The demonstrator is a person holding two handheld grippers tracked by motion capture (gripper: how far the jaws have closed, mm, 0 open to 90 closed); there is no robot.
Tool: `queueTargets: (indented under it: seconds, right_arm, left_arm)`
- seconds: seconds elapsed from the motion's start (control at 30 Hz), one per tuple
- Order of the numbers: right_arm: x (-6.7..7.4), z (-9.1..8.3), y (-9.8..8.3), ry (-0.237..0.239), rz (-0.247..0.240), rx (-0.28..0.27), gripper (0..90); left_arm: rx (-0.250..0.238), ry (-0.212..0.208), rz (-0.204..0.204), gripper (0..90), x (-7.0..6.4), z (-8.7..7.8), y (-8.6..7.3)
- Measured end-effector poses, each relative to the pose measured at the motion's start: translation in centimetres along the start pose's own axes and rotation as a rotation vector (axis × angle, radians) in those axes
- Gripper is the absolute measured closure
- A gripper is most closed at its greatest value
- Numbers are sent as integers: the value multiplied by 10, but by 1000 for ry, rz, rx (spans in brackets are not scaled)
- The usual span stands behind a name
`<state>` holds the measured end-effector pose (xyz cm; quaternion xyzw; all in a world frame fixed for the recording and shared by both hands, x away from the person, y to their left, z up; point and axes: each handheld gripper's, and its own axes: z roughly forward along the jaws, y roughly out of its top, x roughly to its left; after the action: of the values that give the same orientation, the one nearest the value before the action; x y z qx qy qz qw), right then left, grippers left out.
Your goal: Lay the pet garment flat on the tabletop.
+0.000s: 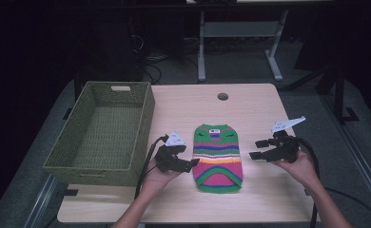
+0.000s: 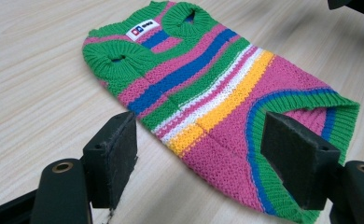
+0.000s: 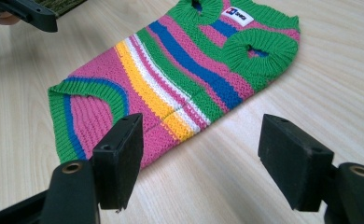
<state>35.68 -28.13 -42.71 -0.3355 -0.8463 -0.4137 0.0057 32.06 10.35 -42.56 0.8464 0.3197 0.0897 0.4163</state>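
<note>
Now both my tongs, left [image 1: 193, 163] and right [image 1: 254, 148], gape empty, flanking the flat sweater [image 1: 218, 156] for side grips.

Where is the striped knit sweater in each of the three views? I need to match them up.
High view: the sweater lies flat at table centre, between the two grippers, right of the green basket.
Left gripper view: it runs from upper left to lower right, hem by the right jaw.
Right gripper view: it runs from upper right to lower left.
Shared landmark: white neck label.
</note>
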Motion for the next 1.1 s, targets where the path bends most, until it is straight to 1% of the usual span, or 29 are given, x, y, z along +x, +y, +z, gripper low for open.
queueTargets:
  seconds: [0.07, 0.1, 0.17, 0.2, 0.23, 0.27, 0.3, 0.5, 0.57, 0.6, 0.7, 0.77, 0.87, 0.9, 1.1]
  right_arm:
    - [0, -1, -3, 0, 3, -2, 299]
    - [1, -1, -4, -1, 7, 0, 298]
    - [2, -2, -9, 1, 5, 4, 293]
    - [2, -2, -10, -1, 10, 14, 292]
    - [3, -3, -11, -5, 3, 9, 293]
    - [3, -3, -11, -5, 3, 9, 293]
    - [4, -4, -12, -3, 0, 4, 294]
    - [8, -7, -18, -6, -3, -3, 292]
    - [8, -8, -20, -7, -4, -7, 291]
    - [9, -9, -22, -10, 1, 5, 285]
    - [9, -10, -25, -15, 0, 2, 284]
    - [10, -11, -27, -16, 0, 0, 283]
    - [10, -13, -32, -16, 3, -4, 281]
    - [10, -14, -33, -17, 3, -7, 280]
    - [15, -17, -36, -9, 0, -9, 276]
  left_arm:
    - [6, 0, -1, 266, -1, 0, -2]
    - [11, 1, 8, 266, -1, -1, -4]
    - [19, 3, 9, 263, -1, -2, -6]
    - [18, 4, 12, 263, -1, -3, -7]
    - [12, 3, 4, 263, -2, -4, -8]
    - [12, 3, 4, 263, -2, -4, -8]
    - [19, 5, 12, 263, -2, -5, -9]
    - [5, -3, 13, 263, -8, -6, -12]
    - [7, -3, 19, 262, -10, -7, -13]
    - [4, -8, 14, 263, -12, -7, -14]
    - [9, -6, 25, 262, -13, -7, -15]
    - [5, -7, 18, 262, -14, -7, -16]
    - [2, -11, 18, 262, -16, -8, -18]
    - [10, -13, 28, 262, -17, -9, -20]
    - [16, -10, 45, 262, -22, -13, -25]
